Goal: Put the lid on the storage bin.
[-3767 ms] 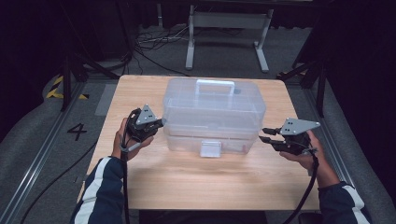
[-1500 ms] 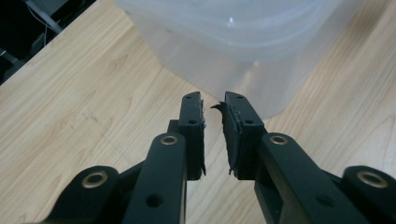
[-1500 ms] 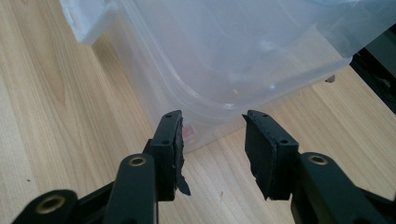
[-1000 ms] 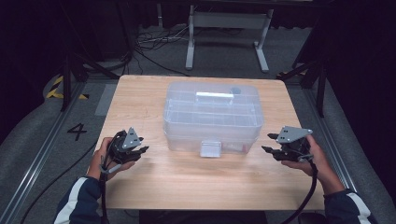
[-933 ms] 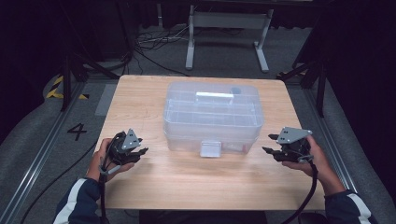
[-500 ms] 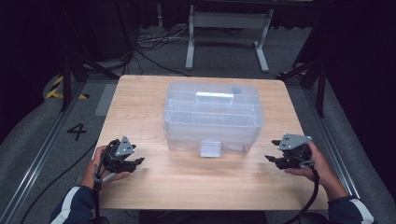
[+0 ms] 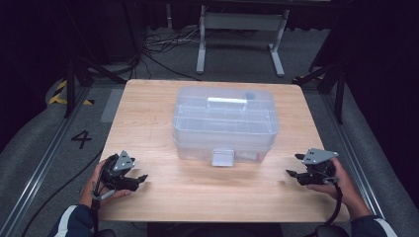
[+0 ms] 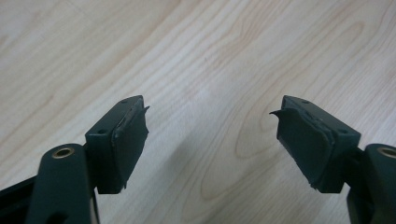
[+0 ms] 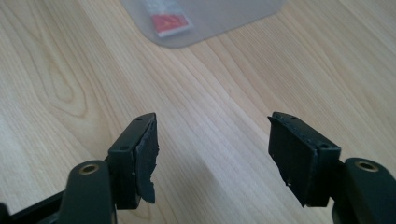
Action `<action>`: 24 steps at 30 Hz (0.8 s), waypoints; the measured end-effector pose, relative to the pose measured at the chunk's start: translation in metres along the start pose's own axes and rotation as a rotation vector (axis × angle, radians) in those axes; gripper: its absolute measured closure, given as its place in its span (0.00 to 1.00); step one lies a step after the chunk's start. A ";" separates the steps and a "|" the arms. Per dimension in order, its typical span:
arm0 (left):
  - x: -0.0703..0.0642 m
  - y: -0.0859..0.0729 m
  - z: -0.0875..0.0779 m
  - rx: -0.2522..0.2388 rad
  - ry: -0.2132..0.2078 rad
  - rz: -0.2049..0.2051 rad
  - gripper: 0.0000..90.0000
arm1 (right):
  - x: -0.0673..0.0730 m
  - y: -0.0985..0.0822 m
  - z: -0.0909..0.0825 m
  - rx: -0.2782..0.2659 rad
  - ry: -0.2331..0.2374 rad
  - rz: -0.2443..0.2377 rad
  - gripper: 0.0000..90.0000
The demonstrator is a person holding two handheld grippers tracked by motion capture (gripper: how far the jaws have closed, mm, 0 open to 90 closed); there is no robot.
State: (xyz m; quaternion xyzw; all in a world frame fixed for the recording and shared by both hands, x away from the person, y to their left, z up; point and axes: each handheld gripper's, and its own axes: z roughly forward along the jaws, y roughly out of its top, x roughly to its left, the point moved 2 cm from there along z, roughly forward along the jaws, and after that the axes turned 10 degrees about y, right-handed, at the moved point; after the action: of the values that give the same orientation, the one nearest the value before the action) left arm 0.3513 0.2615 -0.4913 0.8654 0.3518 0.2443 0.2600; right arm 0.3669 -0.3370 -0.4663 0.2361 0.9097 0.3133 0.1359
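A clear plastic storage box (image 7: pixel 225 123) with a flat white handle on its lid and a front latch stands in the middle of the wooden table (image 7: pixel 158 108). My left gripper (image 7: pixel 141 178) rests low near the table's front left, well away from the box. Its jaws have just been opening, and in the left gripper view (image 8: pixel 209 126) they stand apart over bare wood with nothing between them. My right gripper (image 7: pixel 294 168) sits near the front right edge. Its jaws have also just been opening and are empty (image 9: pixel 212 140). A corner of the box (image 9: pixel 201 21) with a red label shows ahead.
The table stands on a grey floor with metal rails at both sides. Cables and a white metal stand (image 7: pixel 242 24) lie beyond the far edge. A painted number 4 (image 7: pixel 81 139) marks the floor at the left.
Both hands have drawn back from the box sides toward the table's front corners and sunk lower. The box handle, upright earlier, lies flat on the lid.
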 end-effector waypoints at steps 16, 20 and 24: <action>0.009 -0.022 0.005 -0.021 -0.032 -0.115 0.16 | -0.014 -0.050 0.011 -0.129 0.029 0.258 0.26; 0.012 -0.027 0.007 -0.038 -0.044 -0.157 0.15 | -0.016 -0.052 0.012 -0.133 0.036 0.291 0.22; 0.012 -0.027 0.007 -0.035 -0.034 -0.161 0.14 | -0.017 -0.052 0.012 -0.131 0.042 0.298 0.22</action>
State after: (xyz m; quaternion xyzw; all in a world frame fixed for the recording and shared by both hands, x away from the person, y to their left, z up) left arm 0.3501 0.2851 -0.5101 0.8336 0.4114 0.2140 0.3000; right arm 0.3679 -0.3753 -0.5072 0.3525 0.8449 0.3935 0.0841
